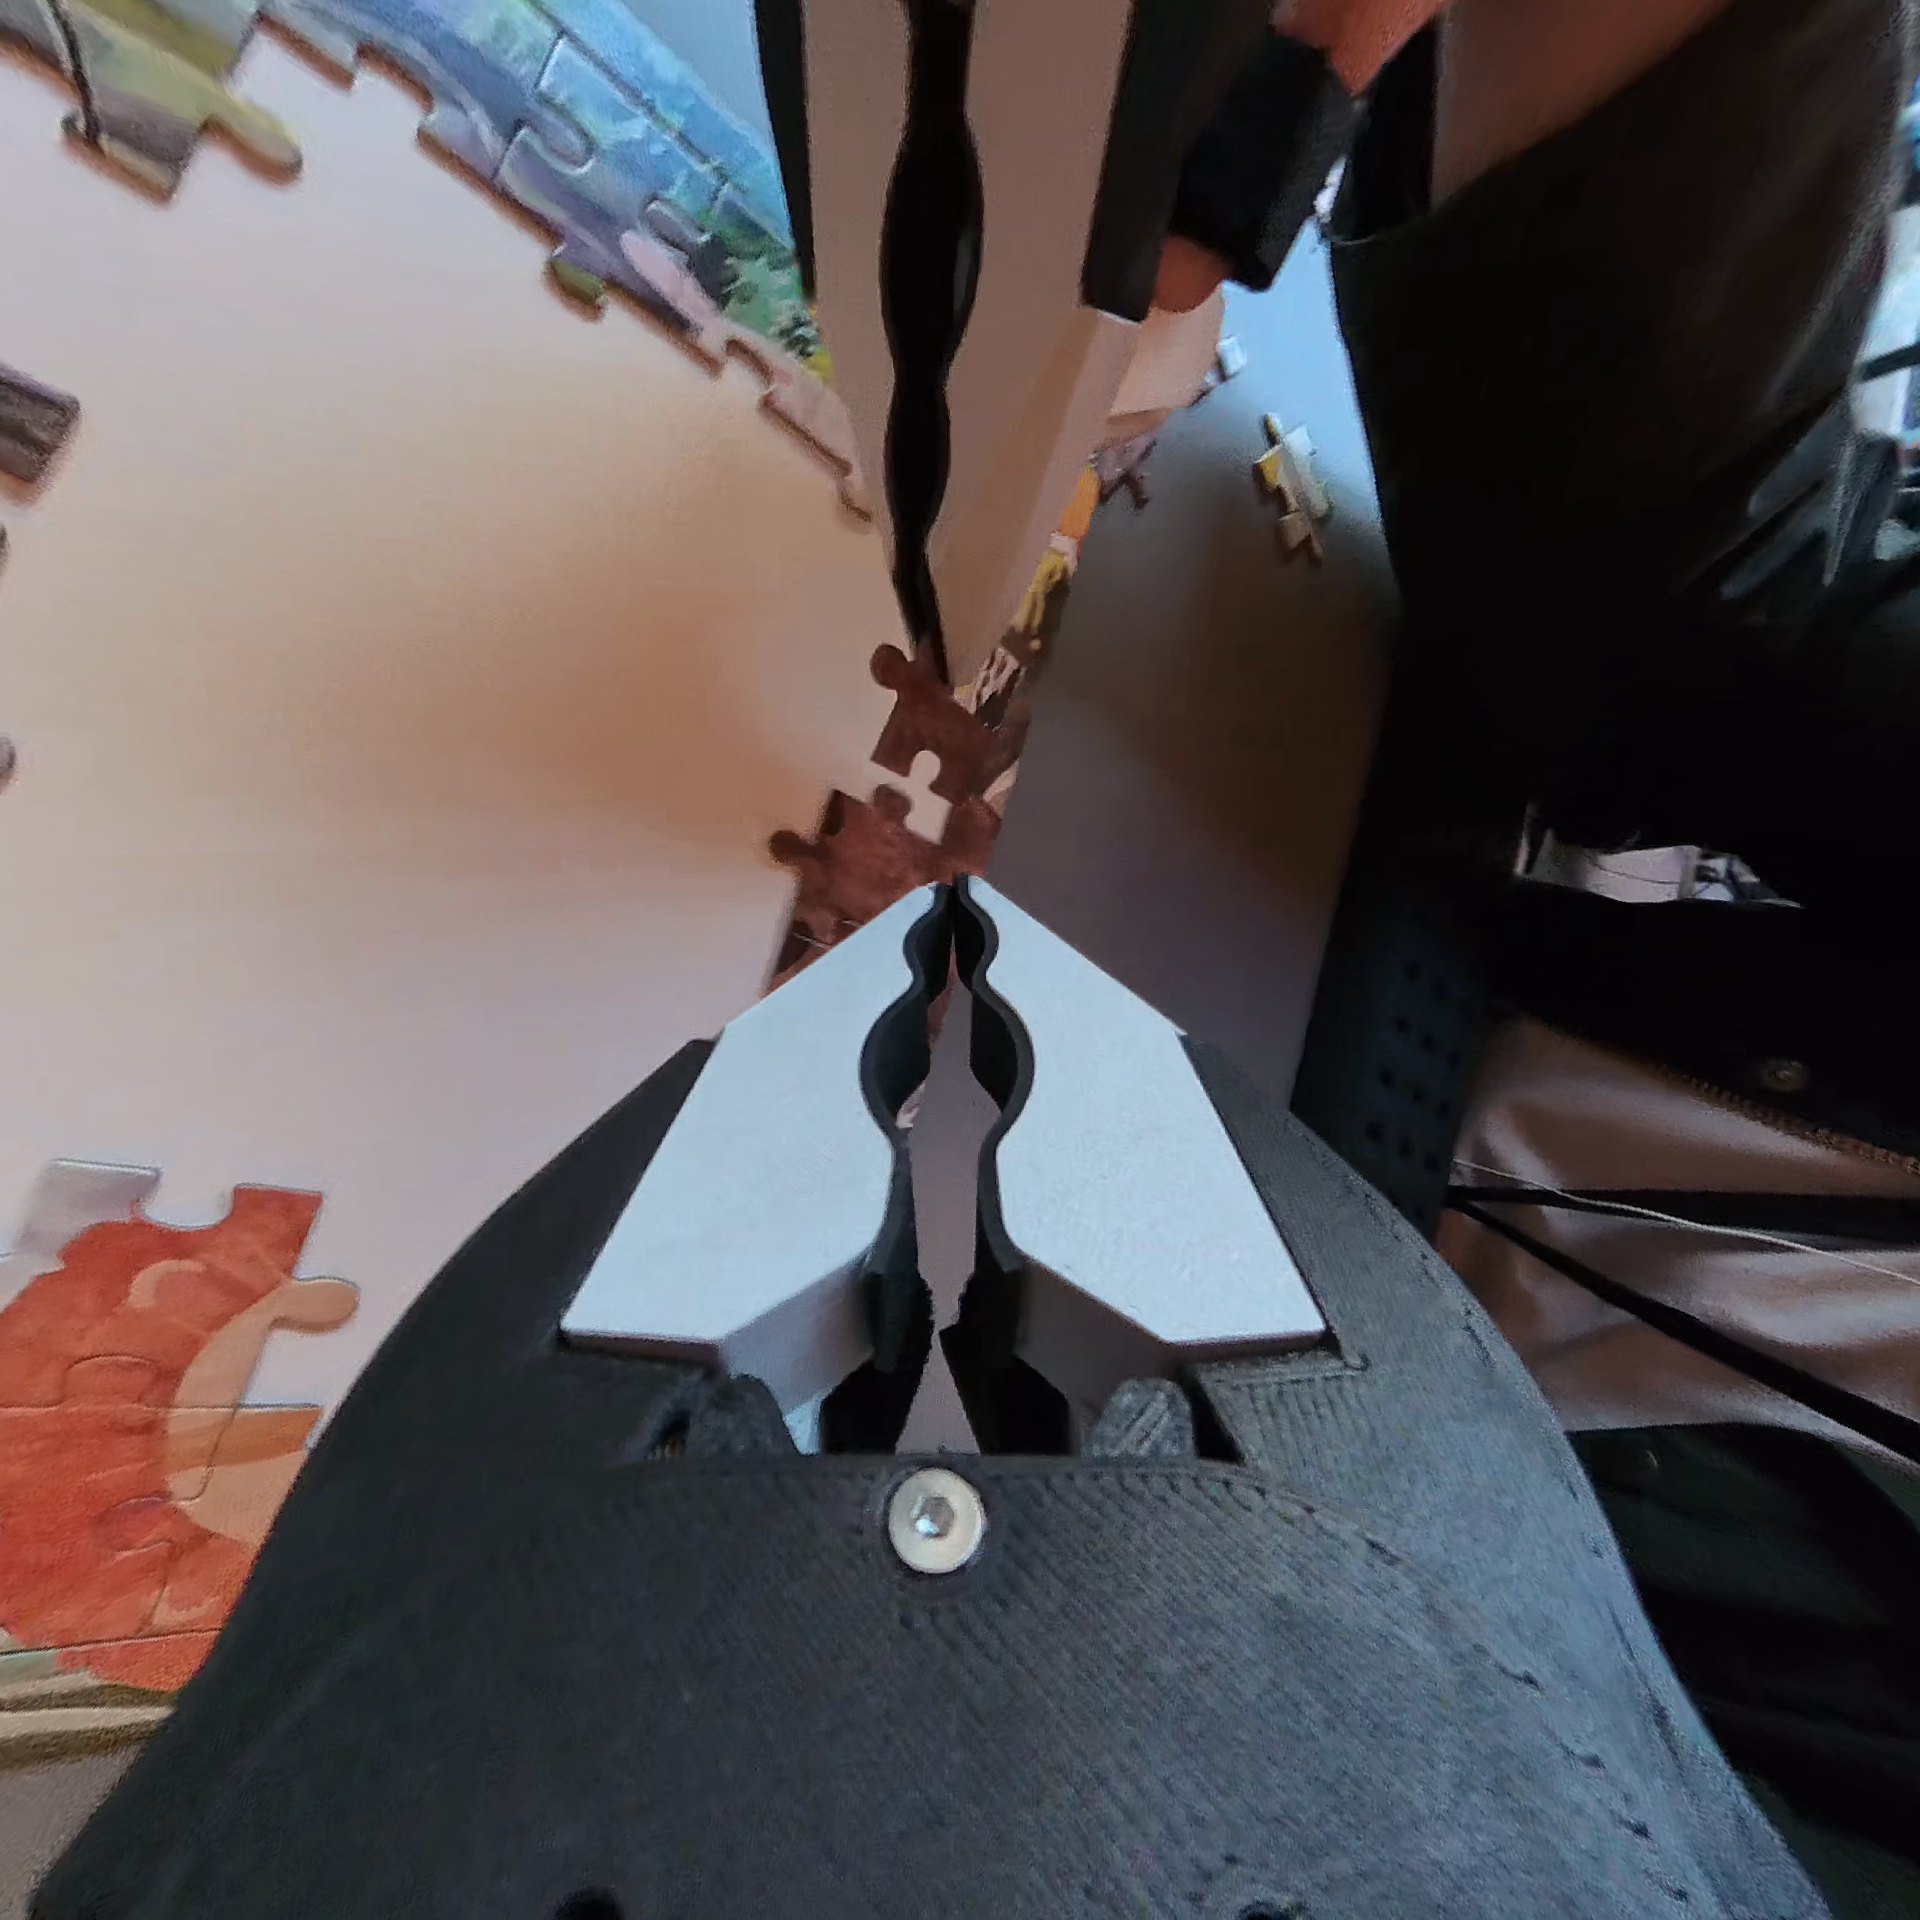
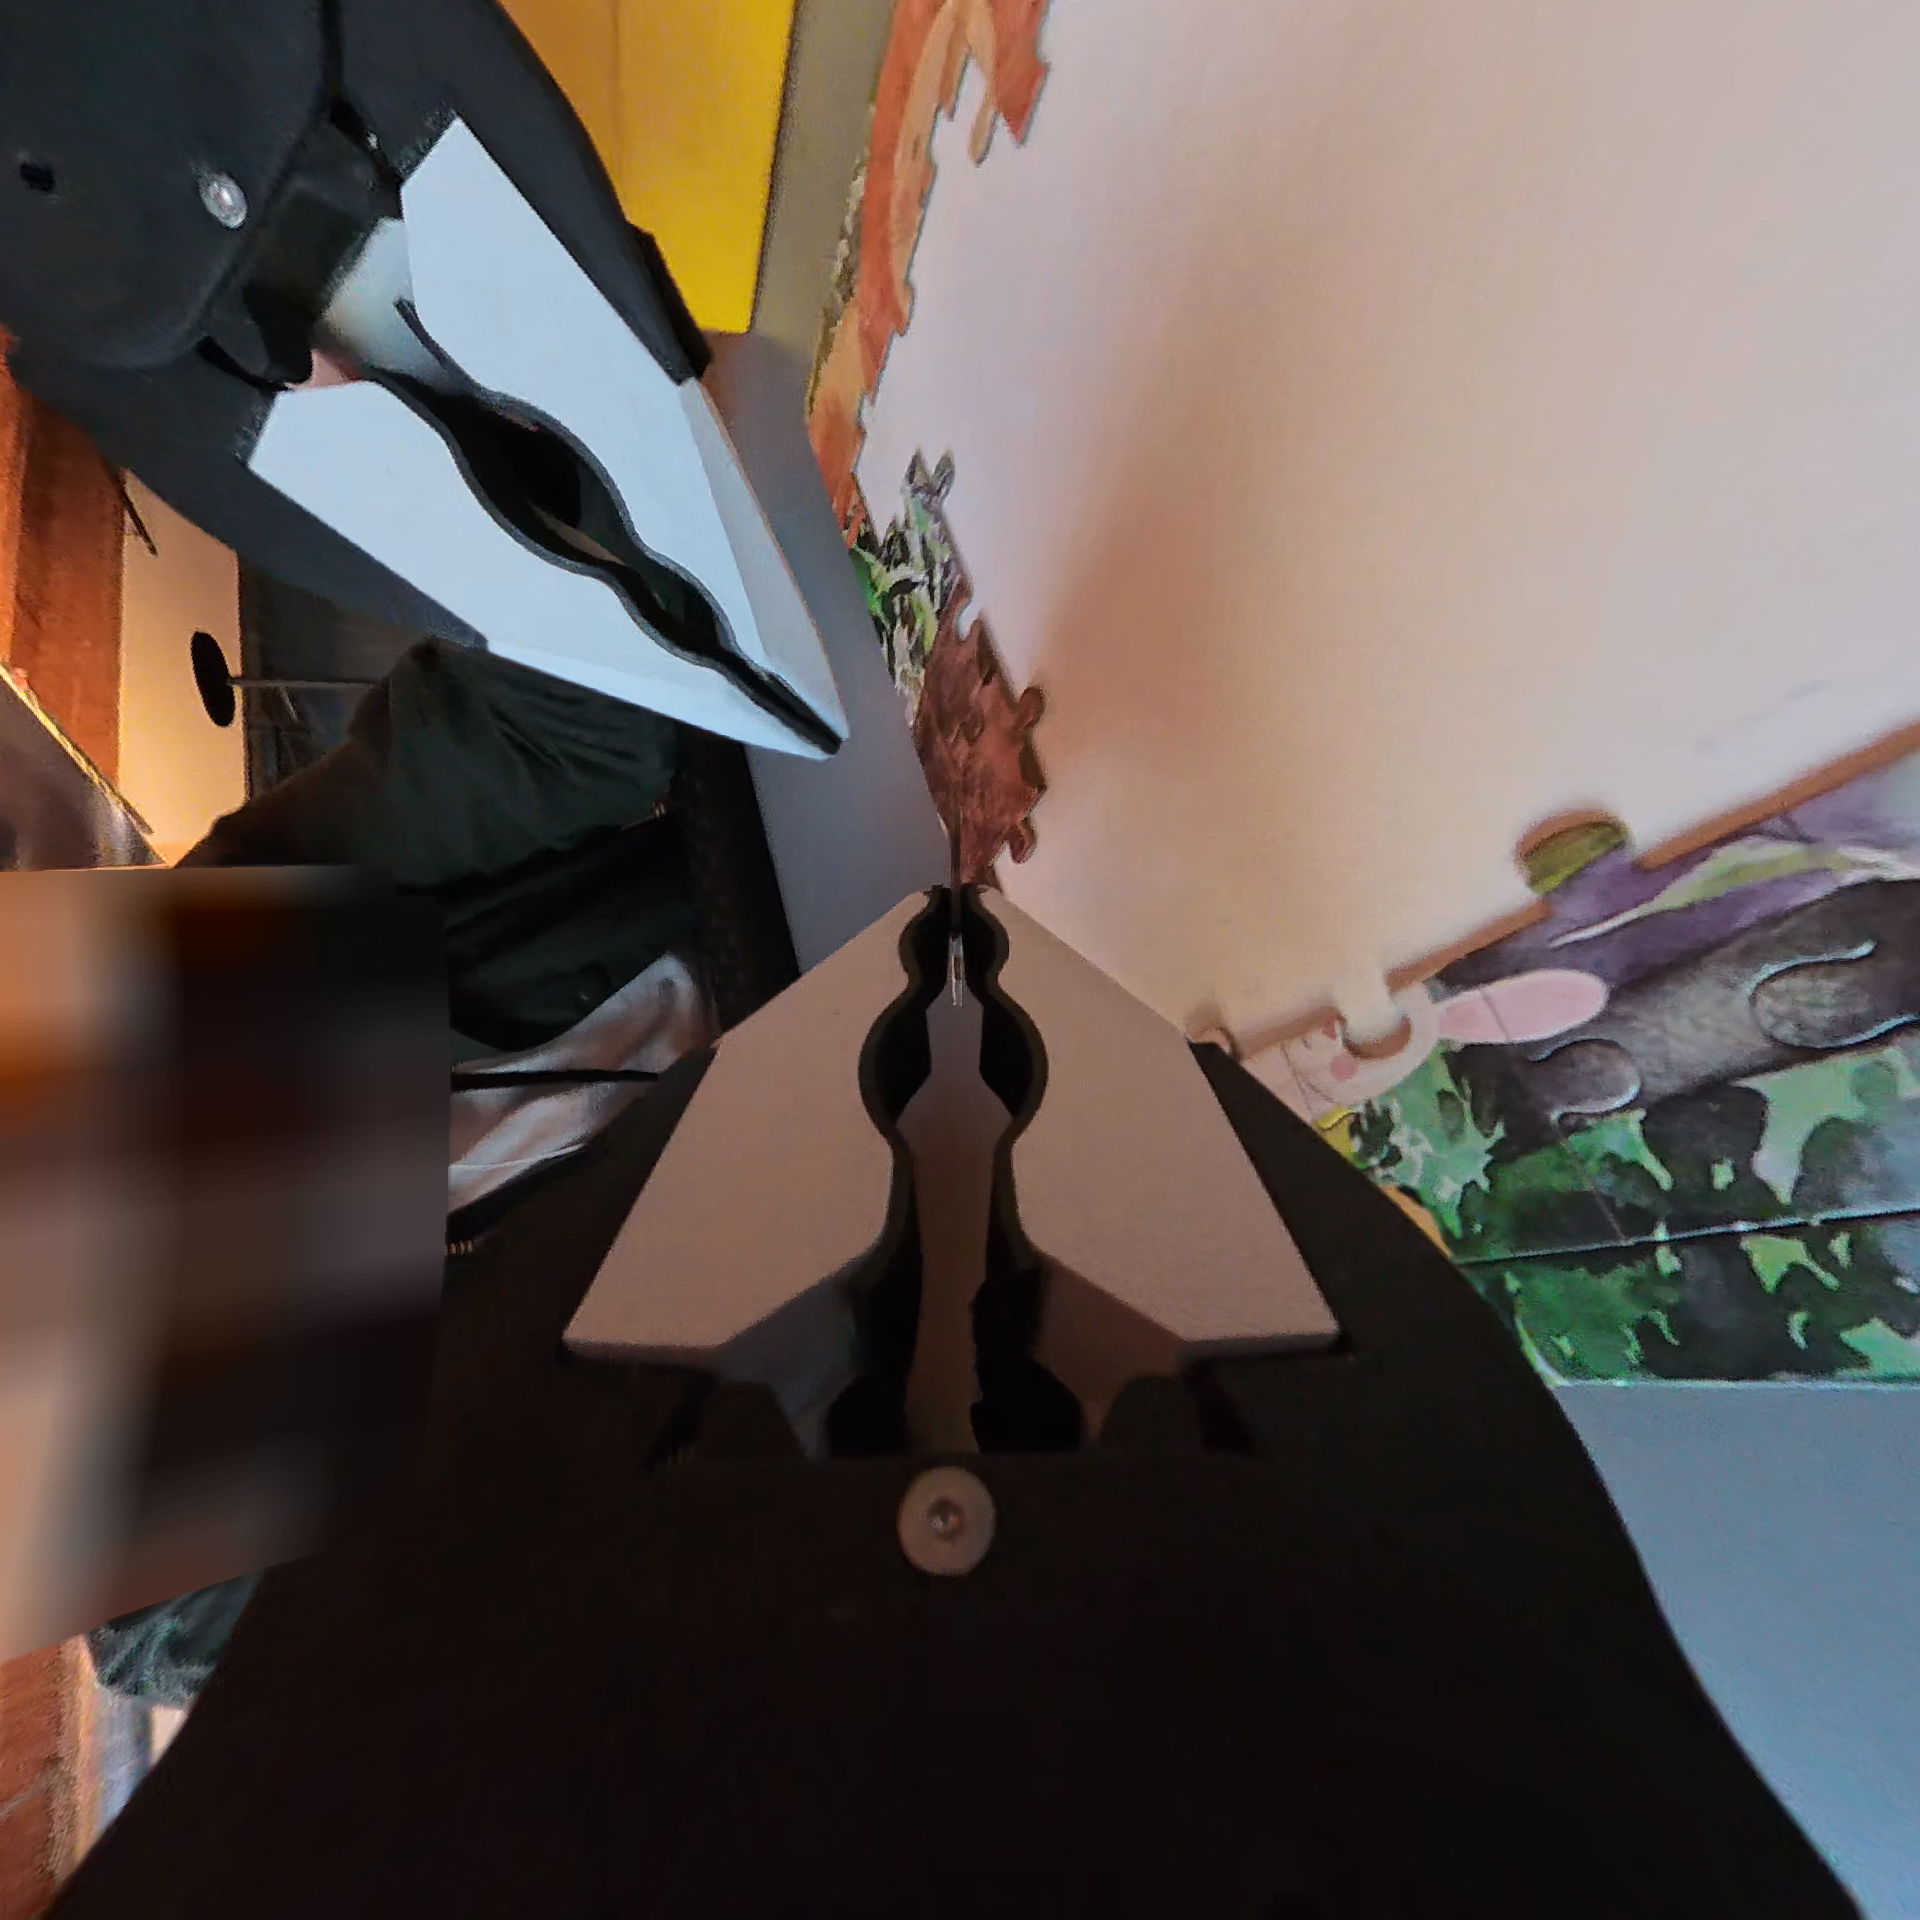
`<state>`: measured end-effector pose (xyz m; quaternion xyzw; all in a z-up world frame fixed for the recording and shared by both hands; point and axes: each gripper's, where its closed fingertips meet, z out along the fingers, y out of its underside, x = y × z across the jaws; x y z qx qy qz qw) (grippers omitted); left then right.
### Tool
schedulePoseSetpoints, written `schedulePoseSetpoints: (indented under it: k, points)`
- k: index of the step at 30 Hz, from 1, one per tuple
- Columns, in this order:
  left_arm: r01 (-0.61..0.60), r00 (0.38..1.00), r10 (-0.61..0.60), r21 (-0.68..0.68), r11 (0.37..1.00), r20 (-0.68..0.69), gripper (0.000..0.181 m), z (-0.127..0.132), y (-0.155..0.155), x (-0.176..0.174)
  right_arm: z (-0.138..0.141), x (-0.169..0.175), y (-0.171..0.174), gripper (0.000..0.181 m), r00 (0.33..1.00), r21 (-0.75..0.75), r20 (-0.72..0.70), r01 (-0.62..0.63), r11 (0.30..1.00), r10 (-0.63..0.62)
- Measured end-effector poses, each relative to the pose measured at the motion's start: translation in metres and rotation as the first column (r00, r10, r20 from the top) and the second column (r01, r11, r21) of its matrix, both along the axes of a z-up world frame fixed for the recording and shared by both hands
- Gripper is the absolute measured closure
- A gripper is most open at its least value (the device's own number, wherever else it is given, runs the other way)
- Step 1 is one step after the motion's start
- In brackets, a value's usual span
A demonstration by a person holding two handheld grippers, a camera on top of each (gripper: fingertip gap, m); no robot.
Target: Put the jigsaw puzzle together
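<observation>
A pink puzzle board carries joined sections: orange, blue-green, green and purple. Brown puzzle pieces sit along the board's edge, also in the right wrist view. My right gripper is shut, with a thin sliver of a brown puzzle piece edge-on between its tips. In the left wrist view it comes down from the top onto that piece. My left gripper is shut with its tips at the lower brown piece. In the right wrist view it sits just off the board's edge.
Grey table lies beside the board, with loose pieces on it. A person in dark clothing is close on that side. A yellow surface stands behind the left gripper.
</observation>
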<state>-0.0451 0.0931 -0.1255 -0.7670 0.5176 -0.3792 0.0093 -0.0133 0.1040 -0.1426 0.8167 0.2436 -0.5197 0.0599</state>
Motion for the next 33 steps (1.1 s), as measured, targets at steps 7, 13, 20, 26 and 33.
schedulePoseSetpoints:
  k: [7, 13, 20, 26, 33]
  points:
    - [0.014, 0.997, -0.014, 0.006, 1.0, -0.081, 0.181, -0.022, 0.0, -0.004, -0.009, -0.004, -0.007, 0.181, 0.998, -0.067, 0.042, 0.04, 0.997, -0.037]
    - [0.034, 0.988, -0.03, 0.027, 0.999, -0.154, 0.181, -0.037, -0.001, -0.009, -0.016, -0.004, -0.006, 0.181, 0.993, -0.107, 0.063, 0.106, 0.989, -0.1]
    - [0.032, 0.987, -0.03, 0.014, 0.999, -0.156, 0.181, -0.038, -0.003, -0.009, -0.02, 0.0, -0.008, 0.179, 0.982, -0.102, 0.097, 0.174, 0.979, -0.164]
    - [0.028, 0.988, -0.026, 0.009, 1.0, -0.155, 0.181, -0.037, -0.003, -0.009, -0.023, 0.0, -0.01, 0.175, 0.975, -0.028, 0.164, 0.153, 0.988, -0.147]
    - [0.023, 0.989, -0.023, -0.006, 1.0, -0.148, 0.181, -0.037, -0.003, -0.01, -0.015, -0.007, -0.016, 0.154, 0.963, 0.122, 0.265, 0.027, 0.992, -0.059]
